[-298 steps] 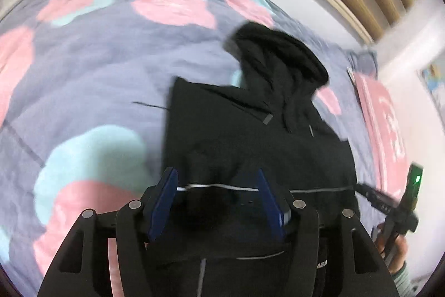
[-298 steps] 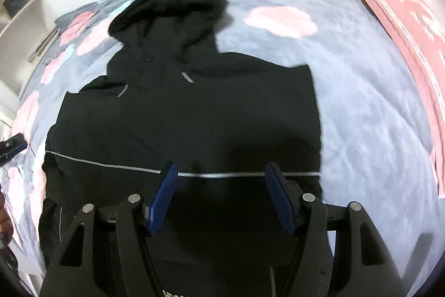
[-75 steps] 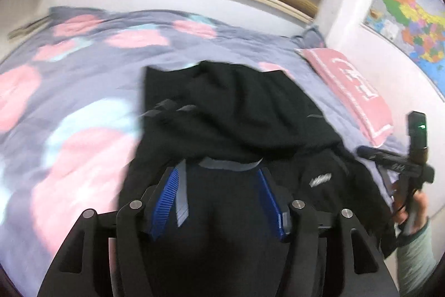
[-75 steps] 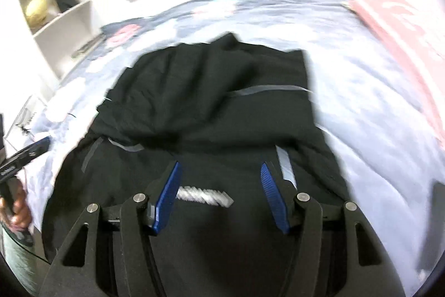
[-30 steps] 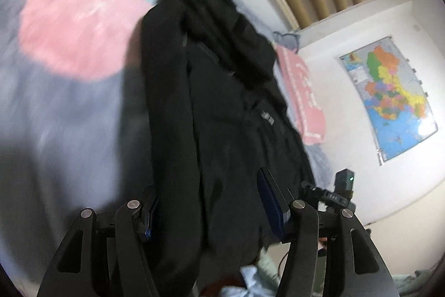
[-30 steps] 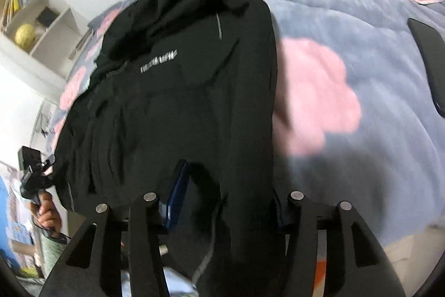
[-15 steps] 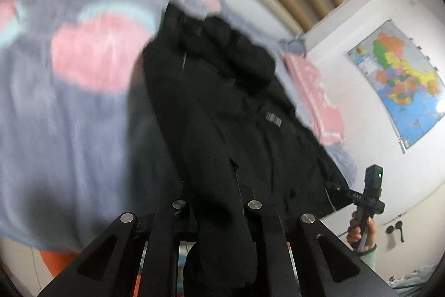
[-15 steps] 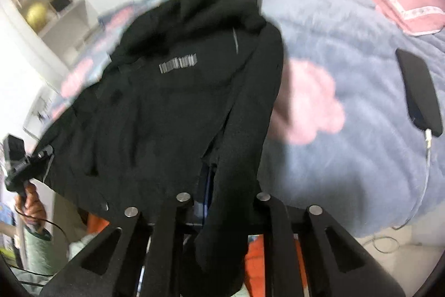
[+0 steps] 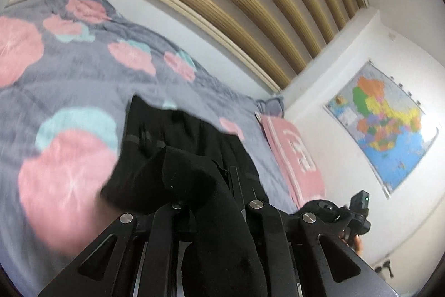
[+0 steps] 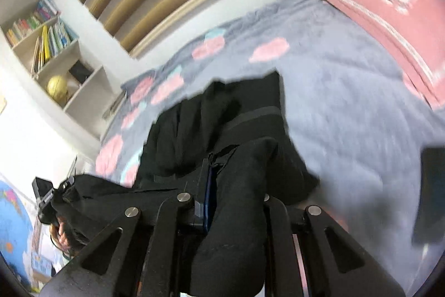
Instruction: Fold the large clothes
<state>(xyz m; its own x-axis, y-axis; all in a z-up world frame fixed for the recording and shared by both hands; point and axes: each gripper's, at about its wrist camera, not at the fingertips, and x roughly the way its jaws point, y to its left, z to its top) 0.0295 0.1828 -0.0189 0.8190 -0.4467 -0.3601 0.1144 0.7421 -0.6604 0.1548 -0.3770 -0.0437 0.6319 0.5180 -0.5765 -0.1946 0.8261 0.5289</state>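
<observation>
A large black hoodie (image 9: 178,135) lies on the grey floral bed cover (image 9: 69,74), its near part lifted off the bed. My left gripper (image 9: 214,202) is shut on a bunched black edge of the hoodie, which drapes over the fingers and hides them. In the right wrist view the same hoodie (image 10: 222,113) stretches from the bed toward me. My right gripper (image 10: 222,194) is shut on another bunch of its fabric; a sliver of blue pad shows. The opposite gripper appears at each view's edge, draped in black cloth.
A pink pillow (image 9: 294,155) lies at the bed's right side, also in the right wrist view (image 10: 389,7). A dark phone (image 10: 428,194) lies on the cover at right. A white bookshelf (image 10: 50,46) stands left. A wall map (image 9: 381,124) hangs right.
Both grippers, shut on the hoodie's edge, have swung up and forward, so the views tilt toward the headboard wall. The hoodie now looks bunched and shorter on the bed.
</observation>
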